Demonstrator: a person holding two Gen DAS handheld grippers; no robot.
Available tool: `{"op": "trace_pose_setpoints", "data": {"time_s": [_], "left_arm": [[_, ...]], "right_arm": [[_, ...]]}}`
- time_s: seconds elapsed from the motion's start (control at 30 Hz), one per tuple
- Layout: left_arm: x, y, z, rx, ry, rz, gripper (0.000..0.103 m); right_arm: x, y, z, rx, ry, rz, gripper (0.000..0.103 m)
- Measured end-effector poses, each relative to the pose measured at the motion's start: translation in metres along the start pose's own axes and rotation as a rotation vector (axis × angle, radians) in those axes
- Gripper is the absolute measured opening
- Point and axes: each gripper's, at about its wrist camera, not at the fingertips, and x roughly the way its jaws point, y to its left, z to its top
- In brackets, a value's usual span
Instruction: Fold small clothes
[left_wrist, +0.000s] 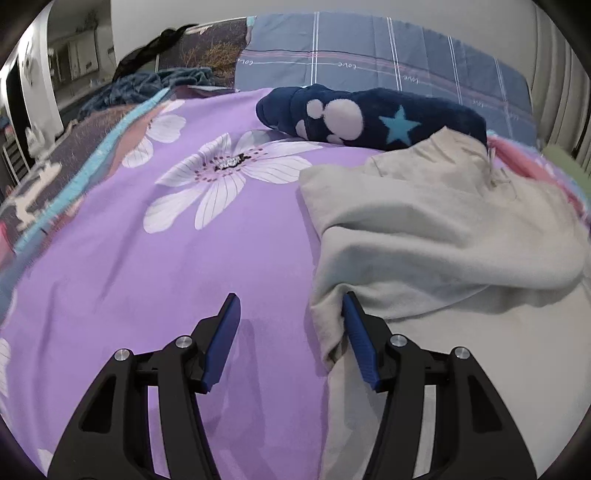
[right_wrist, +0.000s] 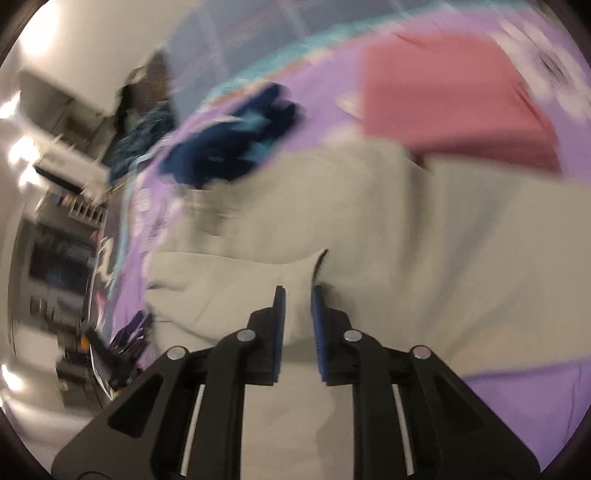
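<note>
The left gripper (left_wrist: 291, 306), fingers spread, brushes the beige garment (left_wrist: 436, 221) spread on the purple floral bedsheet (left_wrist: 177, 266), navy fleece (left_wrist: 369, 114) at twelve o'clock, while the right gripper (right_wrist: 297, 291) pinches a beige fold, a pink cloth (right_wrist: 454, 99) at one o'clock.

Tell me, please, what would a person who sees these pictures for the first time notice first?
The purple bedsheet with its large white flower fills the left wrist view. A beige garment lies crumpled on its right side, and a dark blue fleece piece with a light blue star lies behind it. In the blurred right wrist view, a pink folded cloth lies beyond the beige garment.
</note>
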Motion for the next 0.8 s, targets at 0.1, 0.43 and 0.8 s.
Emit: {"op": "trace_pose_setpoints", "data": {"time_s": [0.1,0.43,0.8], "left_arm": [[0.002,0.008,-0.001,-0.044,0.005,-0.039,0.058],[-0.005,-0.006,-0.004,0.021,-0.024,0.002,0.055],[-0.034,-0.019,-0.005,0.107,-0.099,-0.055,0.005]], "right_arm": [[0.003,-0.018,-0.02,-0.004,-0.028,-0.033,0.035],[0.018,0.011,-0.056,-0.171,-0.093,-0.093,0.062],[-0.017,0.034,-0.029,-0.118,-0.258,0.144,0.003]]}}
